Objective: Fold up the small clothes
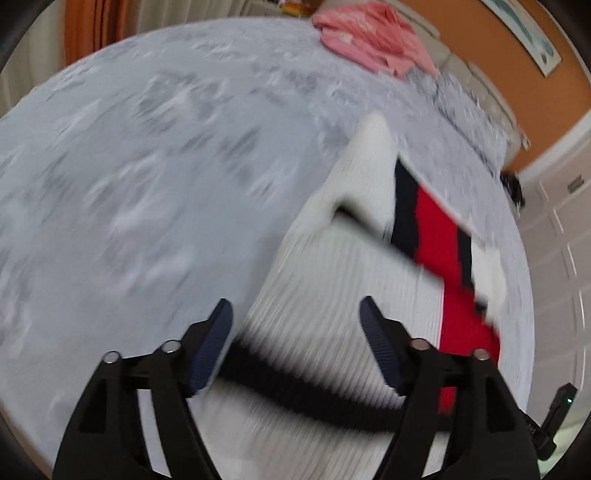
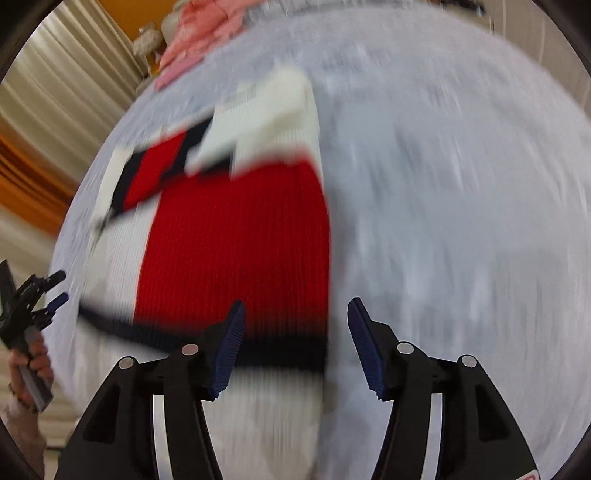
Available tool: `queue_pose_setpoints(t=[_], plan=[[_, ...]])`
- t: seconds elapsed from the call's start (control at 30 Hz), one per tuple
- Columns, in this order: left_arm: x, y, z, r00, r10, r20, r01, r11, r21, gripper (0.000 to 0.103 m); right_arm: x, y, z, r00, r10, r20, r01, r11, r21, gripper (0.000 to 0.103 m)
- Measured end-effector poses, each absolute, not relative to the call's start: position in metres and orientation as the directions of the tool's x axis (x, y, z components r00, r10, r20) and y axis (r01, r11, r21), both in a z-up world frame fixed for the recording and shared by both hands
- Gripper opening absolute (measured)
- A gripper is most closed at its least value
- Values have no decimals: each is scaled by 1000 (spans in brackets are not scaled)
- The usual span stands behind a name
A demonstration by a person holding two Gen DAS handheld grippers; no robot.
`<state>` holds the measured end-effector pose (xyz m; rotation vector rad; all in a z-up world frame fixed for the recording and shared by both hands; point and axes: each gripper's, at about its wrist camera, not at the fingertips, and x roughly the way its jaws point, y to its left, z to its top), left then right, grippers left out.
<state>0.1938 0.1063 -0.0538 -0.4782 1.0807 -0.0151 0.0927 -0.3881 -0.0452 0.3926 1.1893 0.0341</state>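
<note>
The knit sweater [image 1: 332, 280], white and red with dark stripes, lies flat on the gray bedspread [image 1: 147, 166]. The left gripper [image 1: 295, 317] hangs over its white part with fingers spread wide, holding nothing. The right gripper [image 2: 295, 317] hangs over the red part's edge, also spread wide. Pink clothes [image 1: 369, 37] sit far back.

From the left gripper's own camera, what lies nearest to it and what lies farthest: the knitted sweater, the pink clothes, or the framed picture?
1. White, red and navy knitted sweater: just ahead, between the open fingers.
2. Pink crumpled clothes: across the bed, at its far edge.
3. Framed picture: on the orange wall, far right.
</note>
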Motion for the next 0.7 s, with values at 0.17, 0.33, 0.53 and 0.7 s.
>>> queue_pose_setpoints(t=[0.17,0.33,0.53,0.7], plan=[[125,124,-79,313,-313,-896,-261,879,-399,84,16,-372,-67,254,376,-891,203,880,429,64],[97,128,-98,260,-439,-860,-349,788,-508,87,12,-365,-82,187,516,-836,235,803,548,68],[101,107,-106,164,-501,-850,-315,790,-526,11,16,-364,-77,219,498,-839,274,793,543,7],[69,121,-64,265,-514,-816,-323,750,-577,10,-33,-386,-22,414,467,-782,276,754,596,6]])
